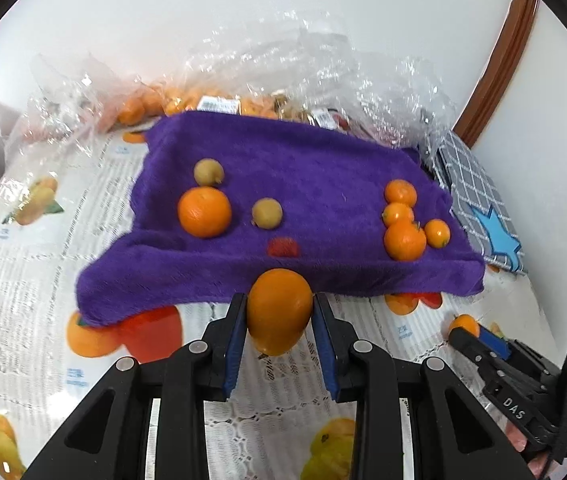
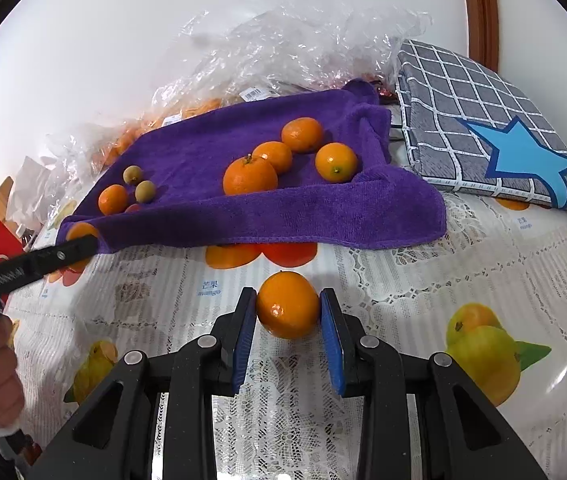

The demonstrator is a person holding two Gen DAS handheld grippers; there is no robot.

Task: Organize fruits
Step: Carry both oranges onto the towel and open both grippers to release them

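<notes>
Both grippers loaded, short of the purple towel [image 1: 283,184].
Left gripper [image 1: 279,312] clamped on an orange [image 1: 279,316]; right gripper [image 2: 288,308] clamped on another orange [image 2: 288,306]. Risk: round fruit could roll off the sloped towel edge on release.

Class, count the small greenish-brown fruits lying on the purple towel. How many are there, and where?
2. On the purple towel, one greenish-brown fruit lies just behind the big orange; the other lies beside that orange, toward the towel's middle. None appears hidden.
</notes>
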